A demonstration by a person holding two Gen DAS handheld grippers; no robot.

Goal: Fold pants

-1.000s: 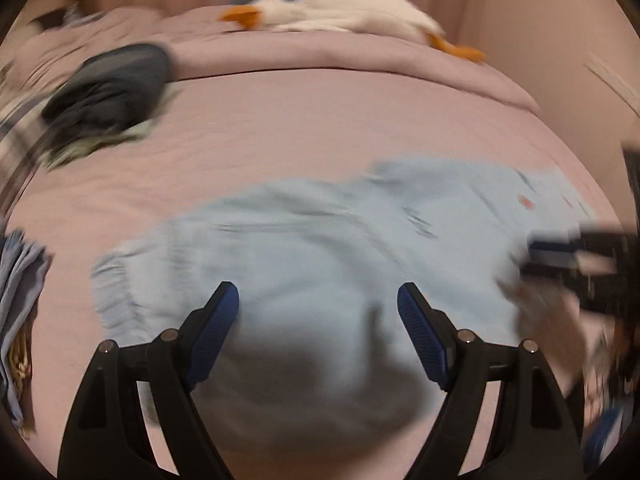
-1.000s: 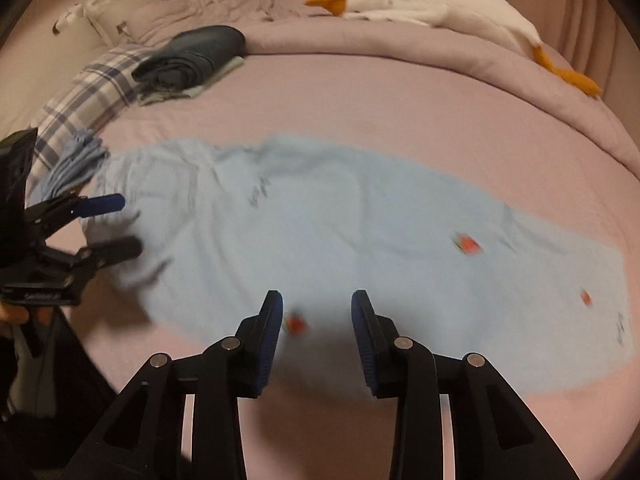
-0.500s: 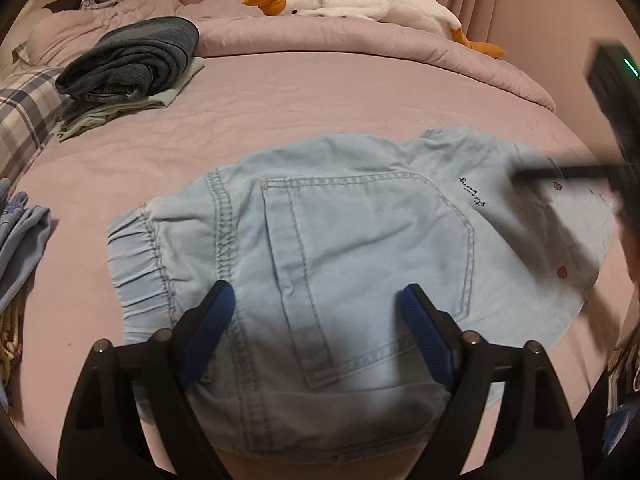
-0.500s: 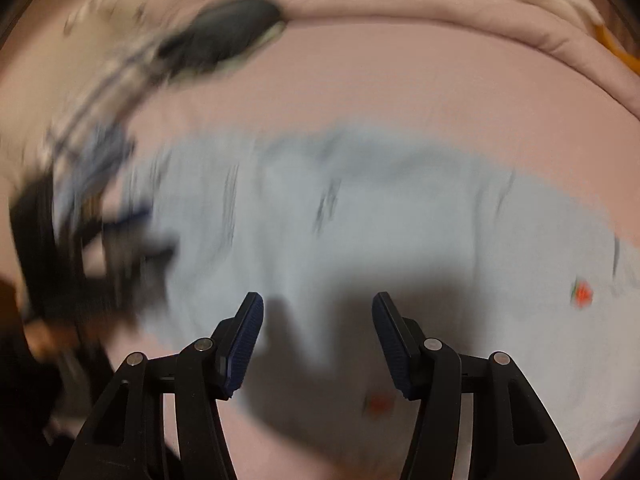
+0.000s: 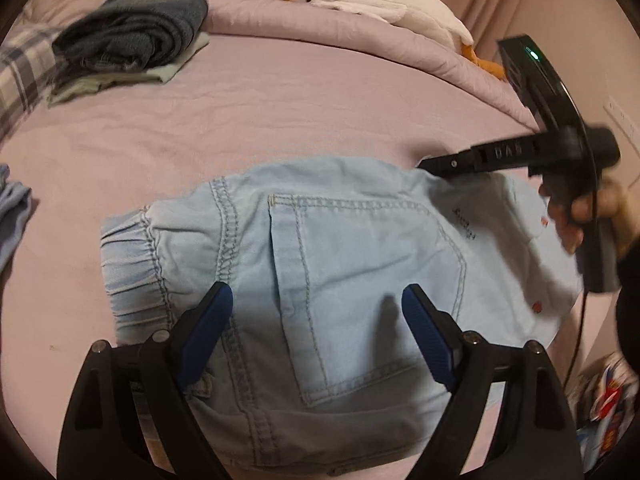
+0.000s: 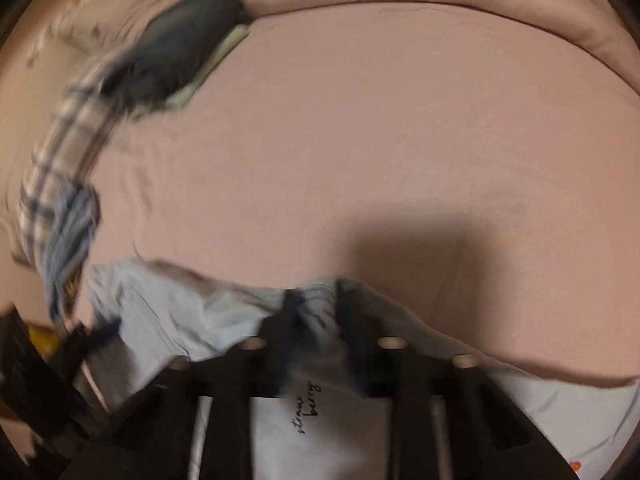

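Light blue denim pants [image 5: 360, 248] lie flat on the pink bed, back pocket up, elastic waistband to the left. My left gripper [image 5: 316, 292] hovers open just above the pocket, nothing between its blue pads. A hand holds my right gripper [image 5: 424, 166] at the pants' far edge. In the right wrist view this gripper [image 6: 318, 300] has its jaws closing, with a bunched ridge of the pants [image 6: 160, 312] pinched between its fingers. The print "strawberry" shows just below them. That view is blurred.
A folded stack of dark jeans [image 5: 132, 40] sits at the back left beside a plaid cloth [image 5: 20, 76]. A white goose plush [image 5: 372, 0] lies along the rolled duvet. Another pale blue garment [image 5: 12, 216] is at the left edge. Pink sheet [image 5: 280, 112] stretches beyond the pants.
My right gripper swept across the pants to their far edge, and its jaws went from wide apart to pinching the fabric. My left gripper drifted slightly over the waist and stayed open.
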